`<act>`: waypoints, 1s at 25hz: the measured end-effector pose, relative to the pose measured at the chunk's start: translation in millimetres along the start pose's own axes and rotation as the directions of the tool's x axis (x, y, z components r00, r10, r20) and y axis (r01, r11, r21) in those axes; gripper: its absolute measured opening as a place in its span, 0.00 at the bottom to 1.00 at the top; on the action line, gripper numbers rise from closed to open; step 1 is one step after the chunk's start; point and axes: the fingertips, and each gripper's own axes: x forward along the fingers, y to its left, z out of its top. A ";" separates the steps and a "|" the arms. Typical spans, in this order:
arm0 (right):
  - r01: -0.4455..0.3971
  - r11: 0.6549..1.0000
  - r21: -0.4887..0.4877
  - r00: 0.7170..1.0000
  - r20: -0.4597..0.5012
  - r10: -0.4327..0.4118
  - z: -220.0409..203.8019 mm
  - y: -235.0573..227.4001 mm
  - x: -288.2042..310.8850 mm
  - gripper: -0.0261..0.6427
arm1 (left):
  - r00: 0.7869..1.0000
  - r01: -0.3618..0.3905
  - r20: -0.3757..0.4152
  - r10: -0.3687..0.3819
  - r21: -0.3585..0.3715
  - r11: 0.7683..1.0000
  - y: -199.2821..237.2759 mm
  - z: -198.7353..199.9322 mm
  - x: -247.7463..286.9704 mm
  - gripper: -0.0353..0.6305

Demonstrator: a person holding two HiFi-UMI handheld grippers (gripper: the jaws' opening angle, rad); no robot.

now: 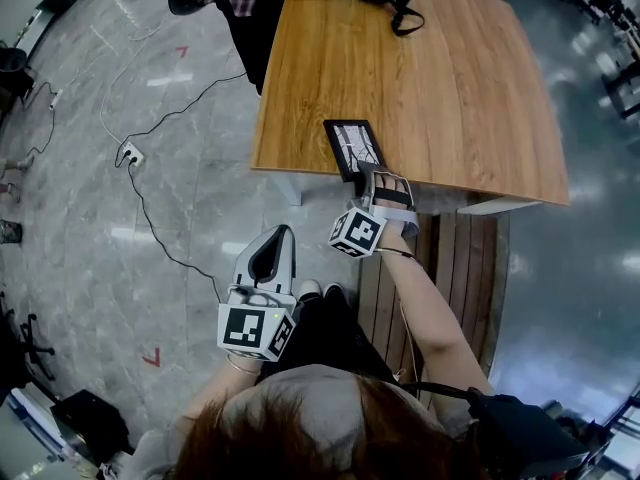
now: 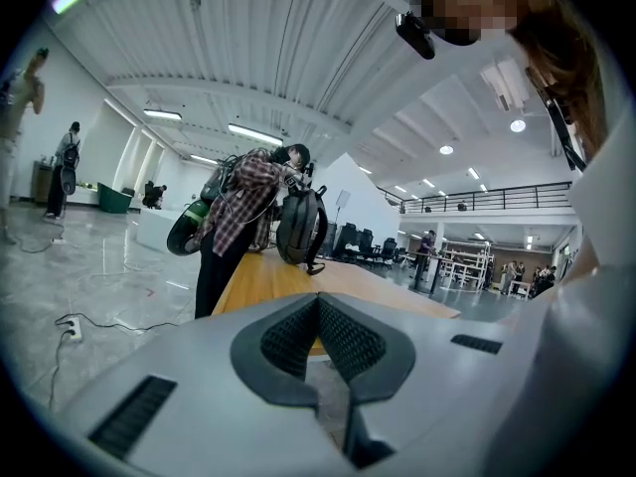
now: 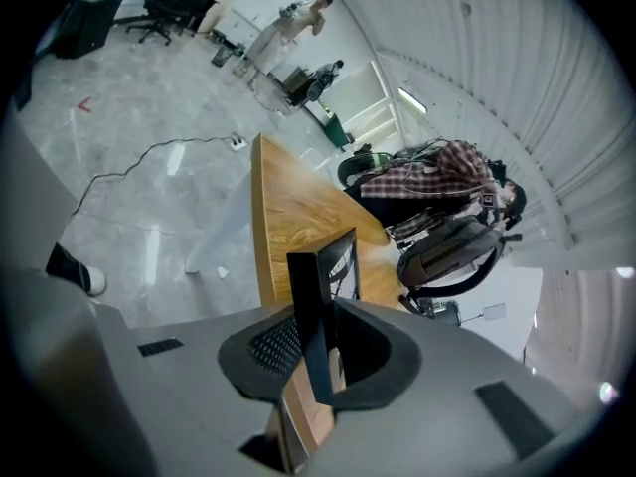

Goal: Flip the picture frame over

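The right tongs are clamped on the near edge of the picture frame, picture-side up at the desk front; the left tongs are closed and empty. Grip firmly, roll the wrist fully, and lay the frame flat before releasing

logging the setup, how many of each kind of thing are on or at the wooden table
picture frame: 1
backpack: 1
tools: 2, left tool and right tool
table: 1
total: 5
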 end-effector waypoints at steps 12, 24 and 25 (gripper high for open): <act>-0.014 0.967 -0.256 0.995 -0.095 -0.011 8.6 19.5 18.5 0.15 | 1.000 -0.010 0.007 0.010 -0.028 1.000 7.7 -0.3 -2.3 0.06; -0.103 0.955 -0.279 0.989 -0.134 0.068 9.0 24.5 17.3 0.18 | 1.000 0.008 -0.004 -0.008 -0.077 0.997 11.8 -7.3 -0.1 0.06; -0.110 0.959 -0.261 0.989 -0.128 0.078 9.9 24.8 16.3 0.18 | 1.000 0.009 -0.003 -0.010 -0.080 0.997 11.6 -7.6 -0.2 0.06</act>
